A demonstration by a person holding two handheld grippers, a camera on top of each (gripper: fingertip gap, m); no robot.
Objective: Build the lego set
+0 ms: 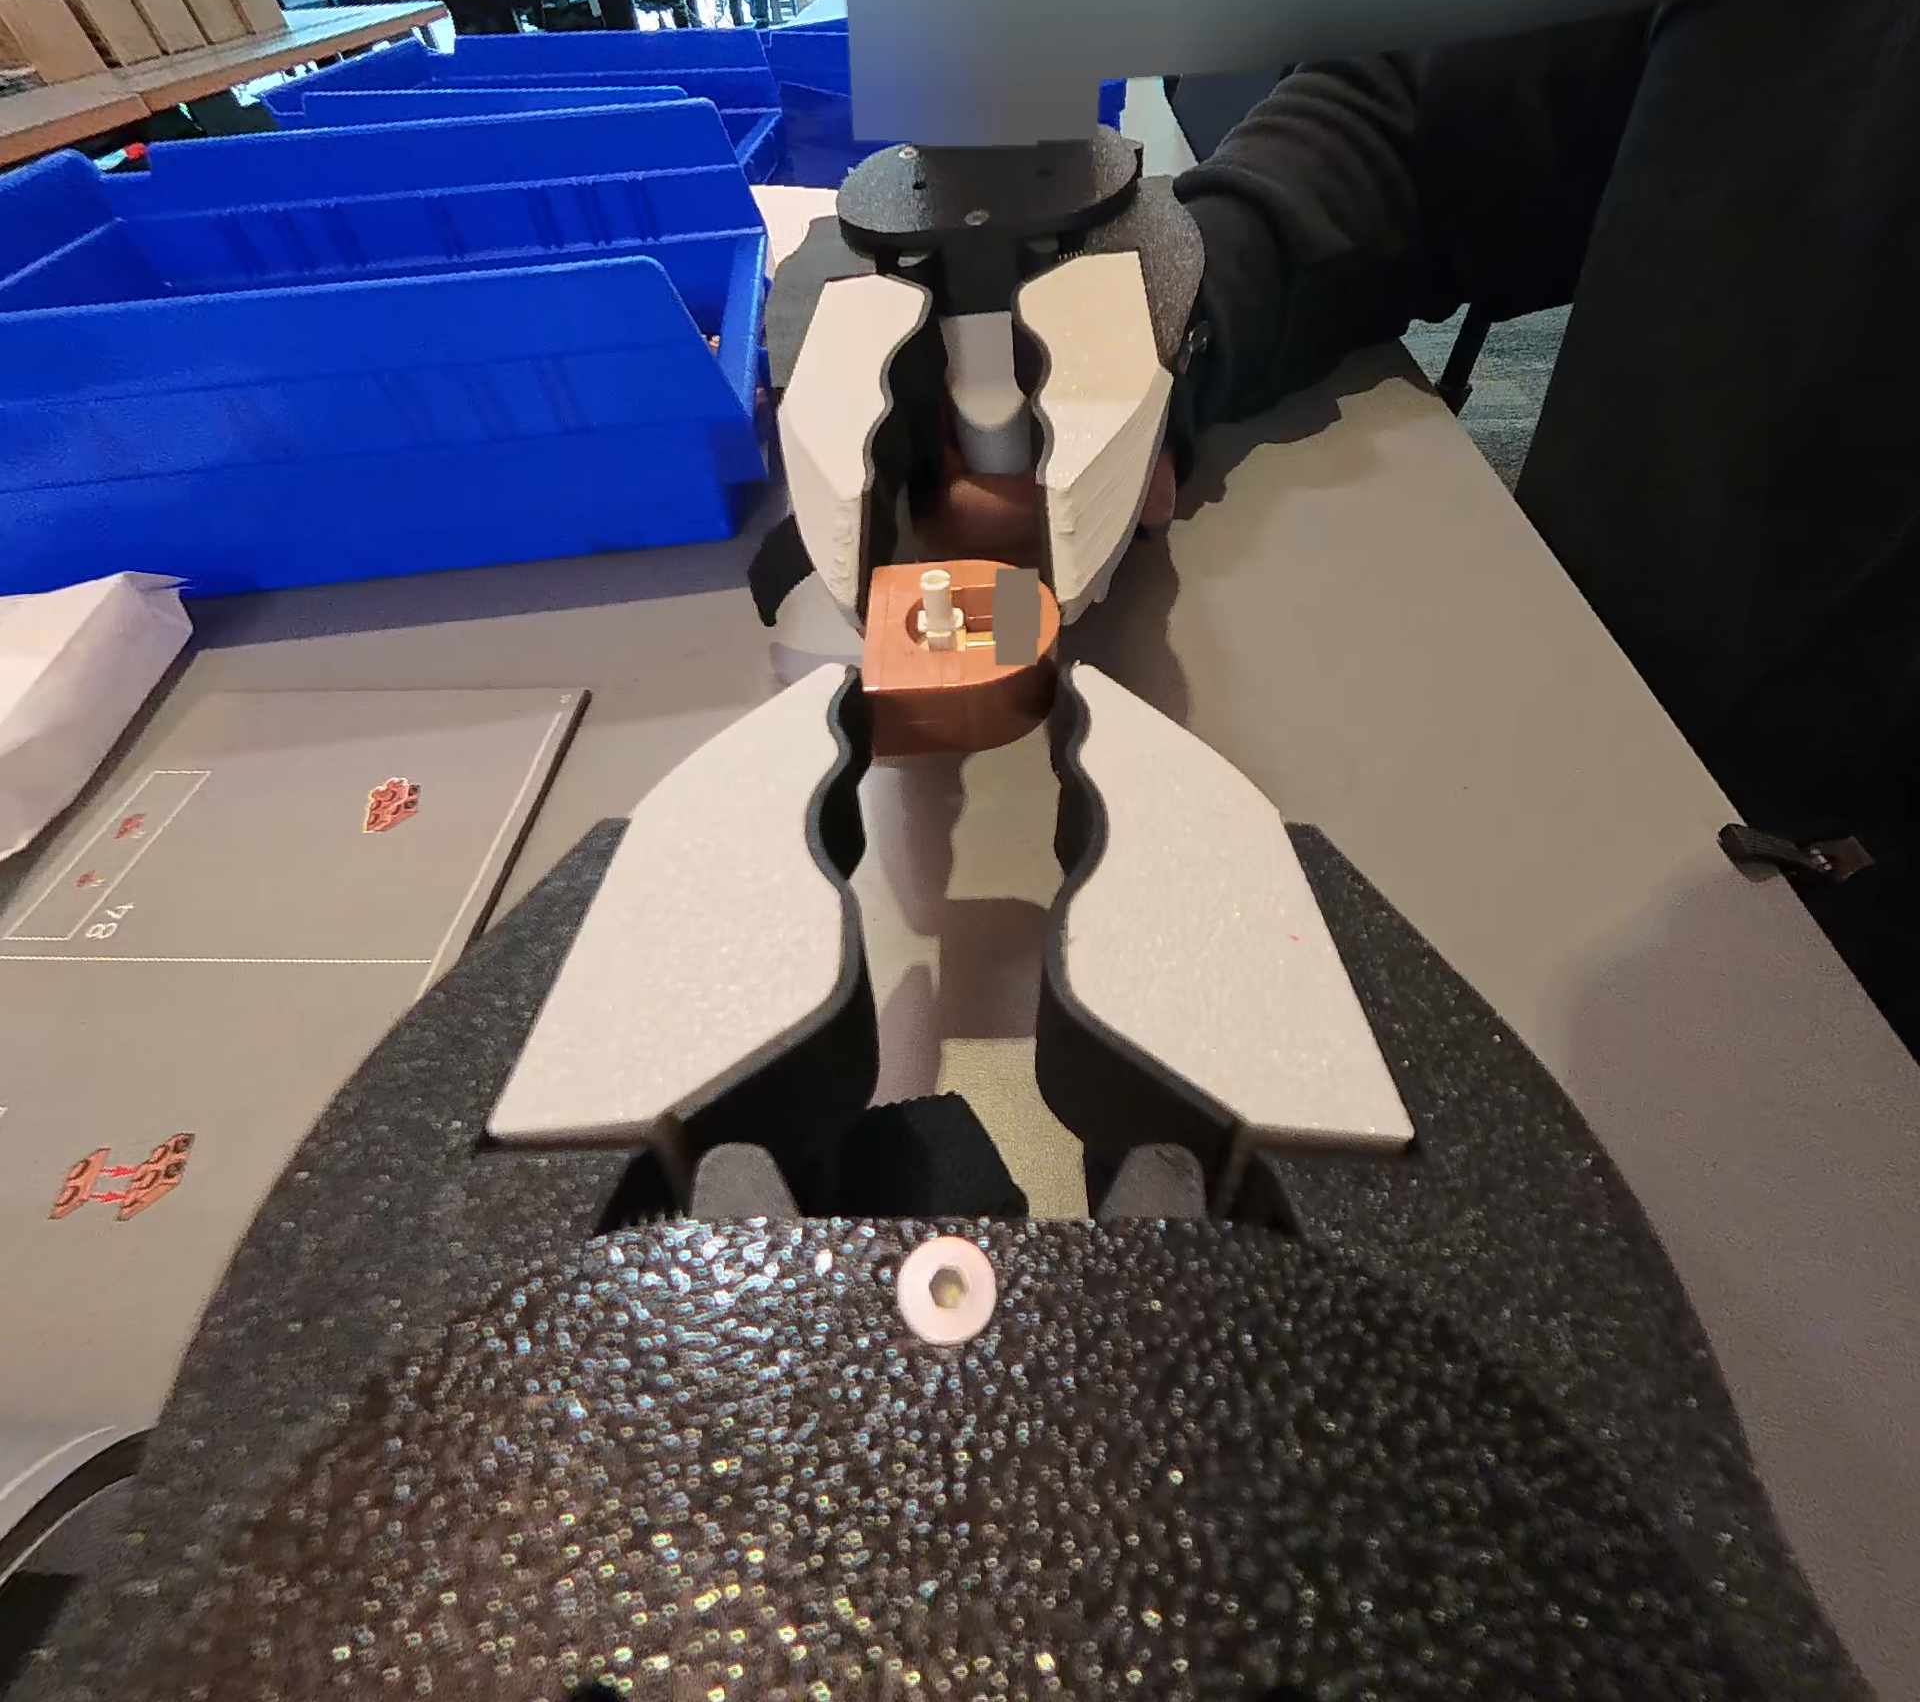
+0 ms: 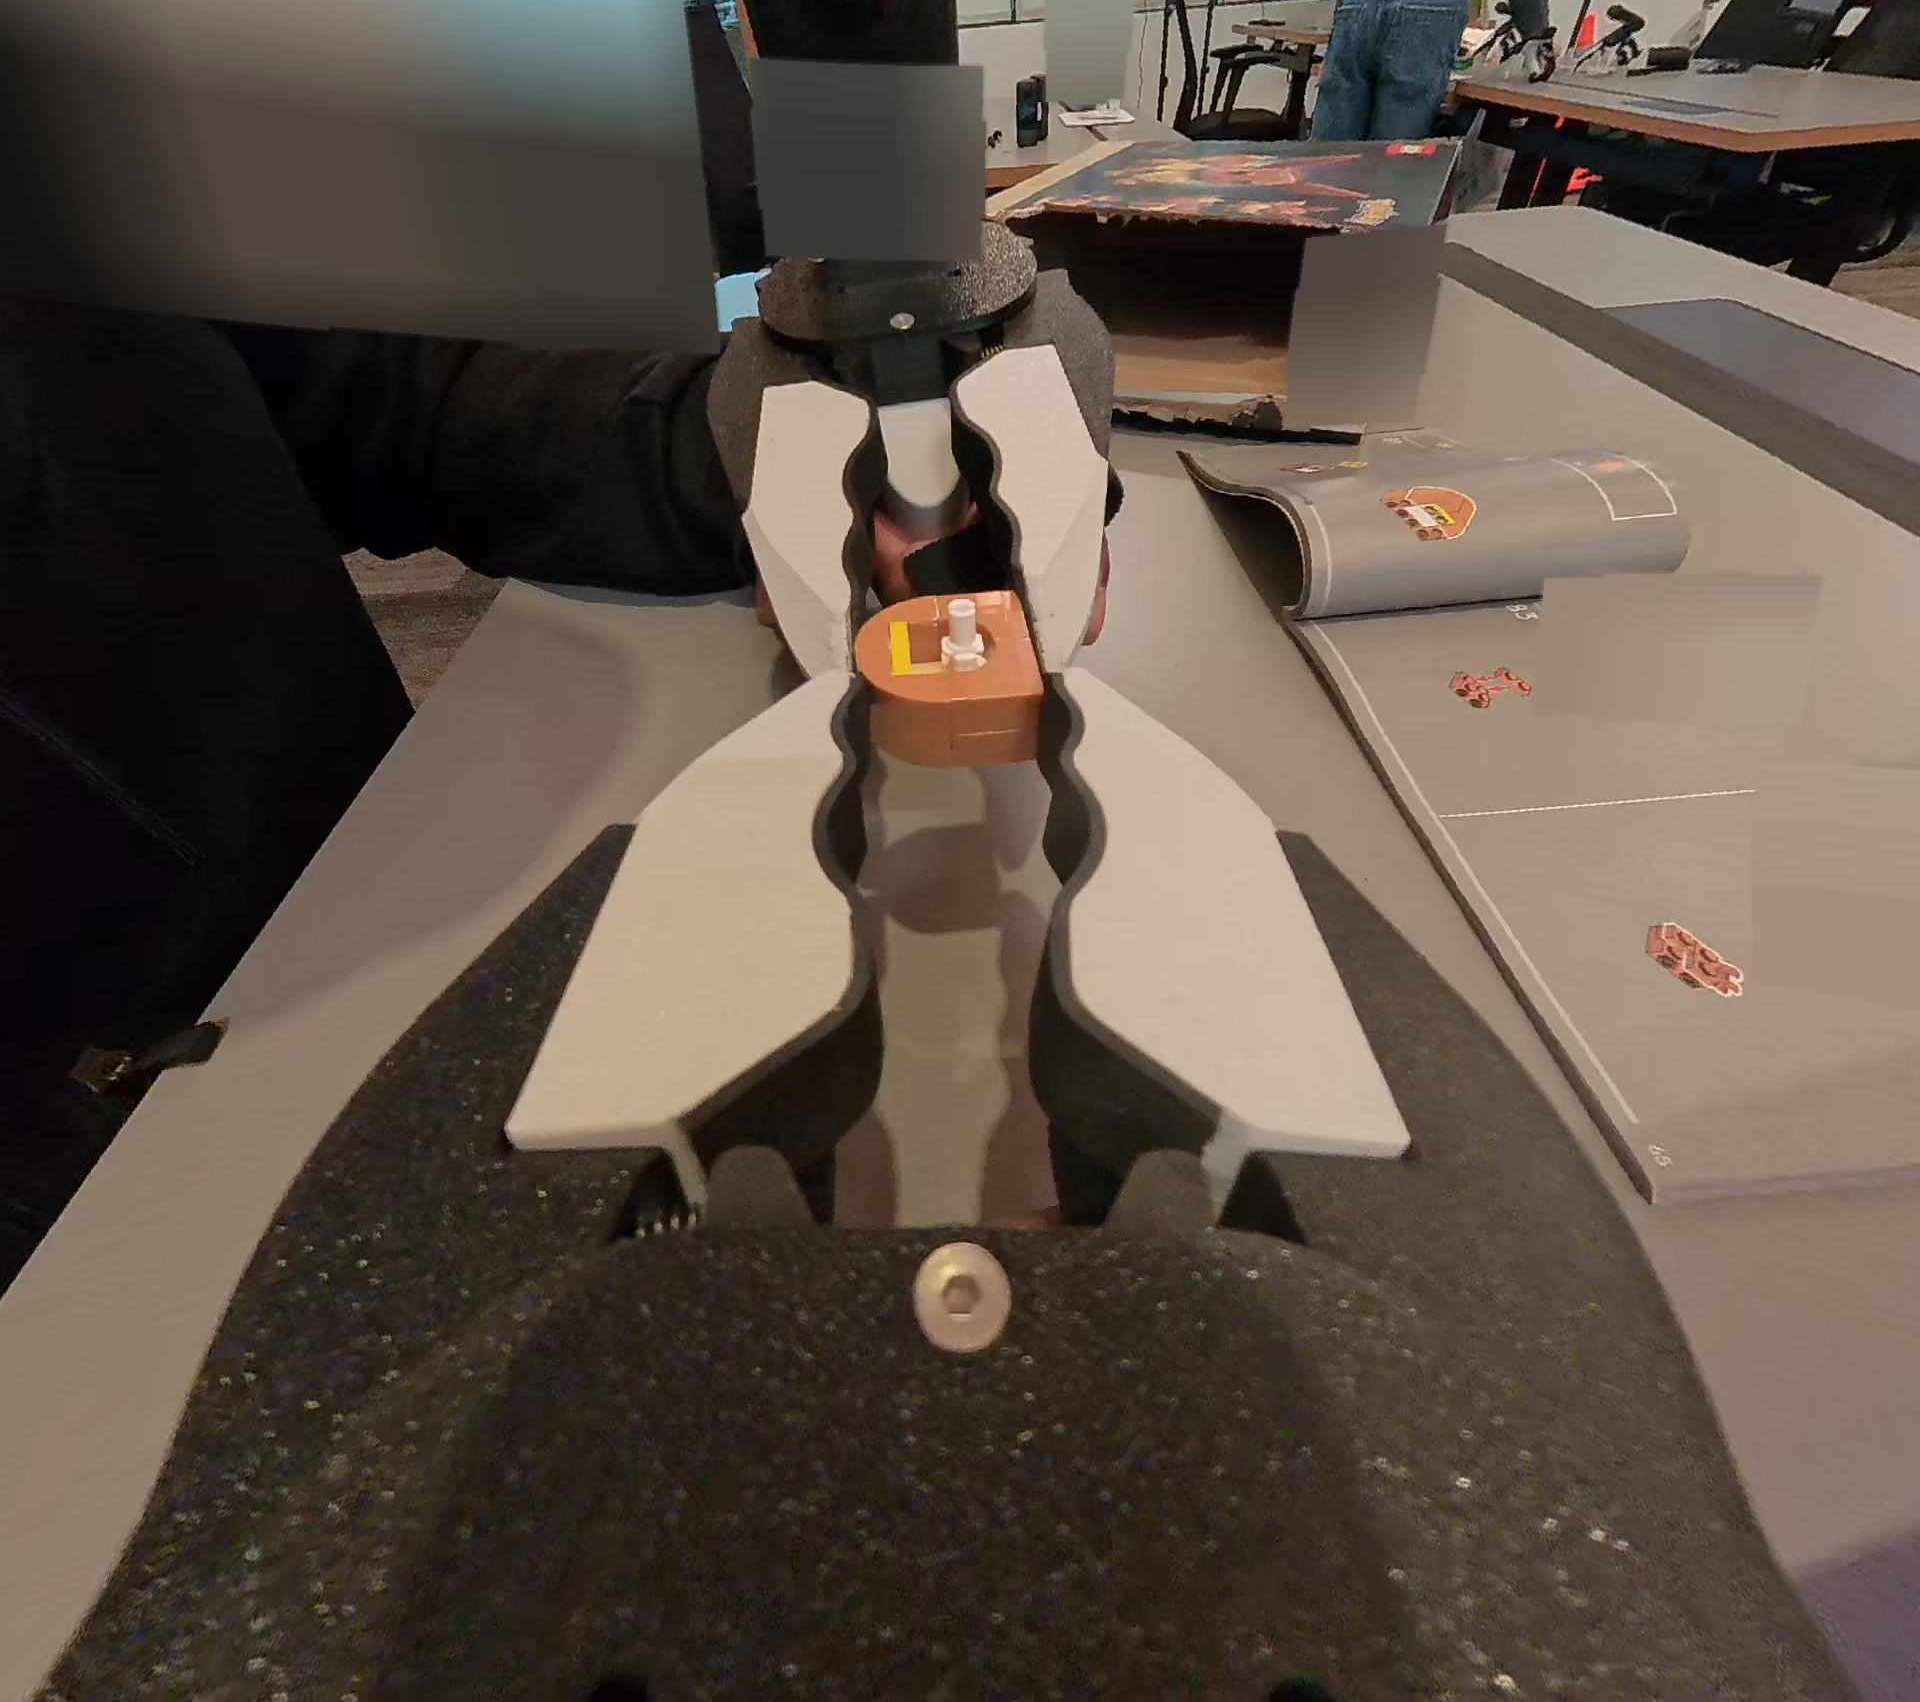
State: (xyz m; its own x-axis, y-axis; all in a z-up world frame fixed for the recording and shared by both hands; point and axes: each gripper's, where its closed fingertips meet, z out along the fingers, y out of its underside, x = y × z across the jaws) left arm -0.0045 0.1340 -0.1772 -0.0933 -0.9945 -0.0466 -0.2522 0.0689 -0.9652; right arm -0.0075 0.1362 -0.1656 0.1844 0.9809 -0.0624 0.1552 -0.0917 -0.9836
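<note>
A brown rounded brick assembly with a white pin standing in its top hangs a little above the grey table. My left gripper is shut on its near end, with both pads against its sides. My right gripper faces it from the far side and grips the other end. In the right wrist view the same assembly shows a yellow mark and the white pin. My right gripper is shut on it there, and the left gripper holds the far end.
Blue bins stand at the back left, with a white paper bag in front of them. An open instruction booklet lies on the table and also shows in the right wrist view. A cardboard box stands beyond it. A person's dark sleeves are behind both grippers. The grippers are tip to tip, or close to it.
</note>
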